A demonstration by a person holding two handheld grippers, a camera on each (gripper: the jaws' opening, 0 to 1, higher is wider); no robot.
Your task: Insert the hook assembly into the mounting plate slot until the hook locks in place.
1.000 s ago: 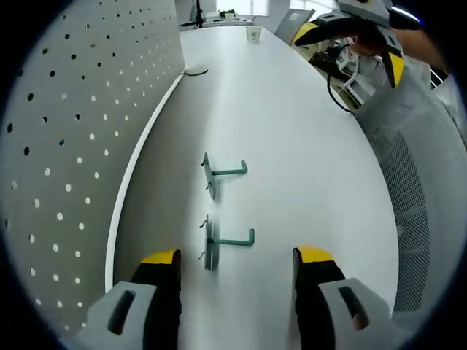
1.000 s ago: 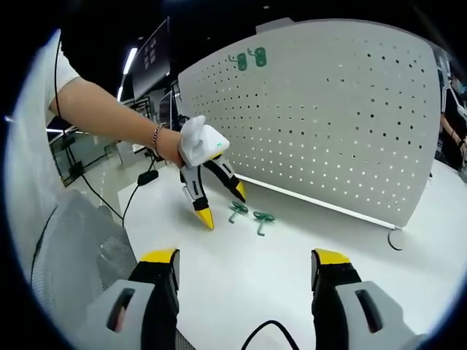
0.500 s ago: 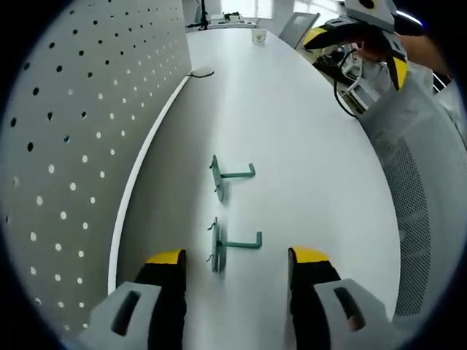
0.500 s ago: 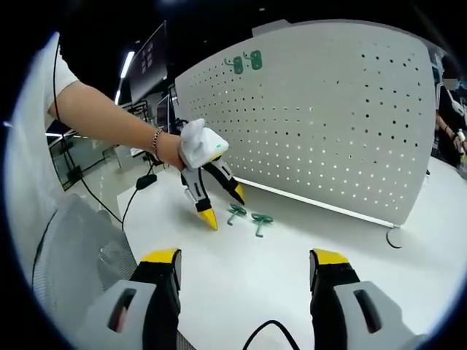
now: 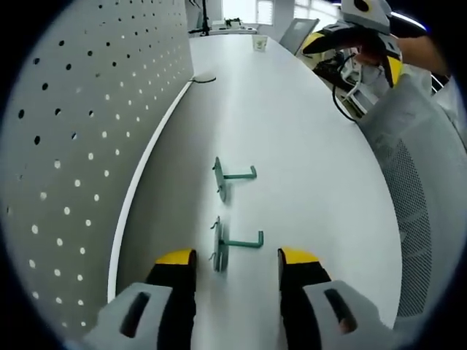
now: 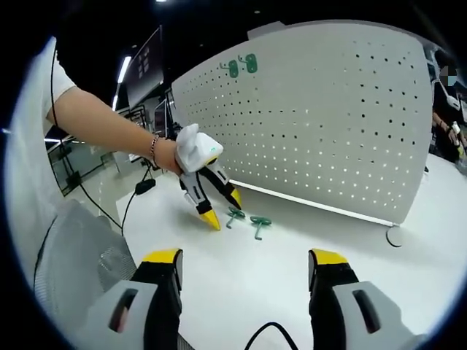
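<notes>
Behind, a pegboard (image 6: 328,124) edges the white table (image 5: 306,160); room perhaps office.

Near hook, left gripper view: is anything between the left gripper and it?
Nothing visible. The near hook lies on bare table just ahead of the open left gripper, roughly in line with the gap between its jaws. The second hook lies farther on, beyond it.
</notes>
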